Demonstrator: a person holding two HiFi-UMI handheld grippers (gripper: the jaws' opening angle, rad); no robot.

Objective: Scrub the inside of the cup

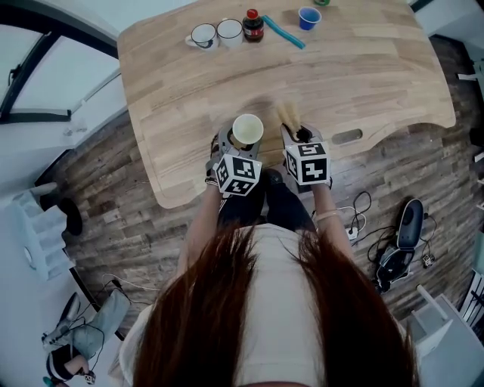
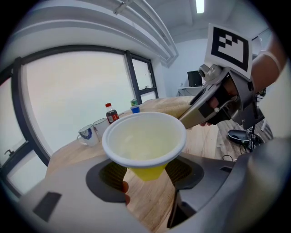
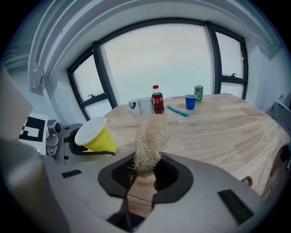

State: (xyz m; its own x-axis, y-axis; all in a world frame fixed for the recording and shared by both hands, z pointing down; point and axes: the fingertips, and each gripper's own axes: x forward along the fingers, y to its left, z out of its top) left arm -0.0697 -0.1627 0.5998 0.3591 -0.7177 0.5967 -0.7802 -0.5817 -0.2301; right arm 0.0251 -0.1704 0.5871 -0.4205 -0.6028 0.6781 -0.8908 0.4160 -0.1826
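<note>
A pale wooden table (image 1: 363,75) with a curved near edge fills the upper half of the head view. It stands on a dark plank floor (image 1: 113,219). Tall dark-framed windows (image 3: 159,59) run behind it, bright and washed out. The person leans over the near edge, and long hair (image 1: 249,317) fills the bottom of that view.

Just above the centre of the head view, the left gripper (image 1: 240,143) holds the yellow cup (image 1: 247,130) by its narrow lower part. Its jaws are spread wide against the sides, and the cup's white inside faces up. Just to its right, the right gripper (image 1: 299,137) is clamped on a tan loofah scrubber (image 1: 287,115). The fibrous end sticks out past the jaws, beside the cup but apart from it.

Along the far edge, at the top of the frame, stand a pair of mugs (image 1: 203,35), a dark bottle (image 1: 253,26) with a red cap, and a small blue cup (image 1: 308,17). A teal stick (image 1: 283,32) lies flat between the bottle and the blue cup.

Only the head view shows the floor, with a black device (image 1: 409,221) at the right. Only the right gripper view shows the cup from the side, tilted with its mouth toward the upper left. It also shows a green can (image 3: 198,92) just behind the blue cup. Only the left gripper view looks straight into the cup, and it catches a ceiling light (image 2: 199,5) at the top.
</note>
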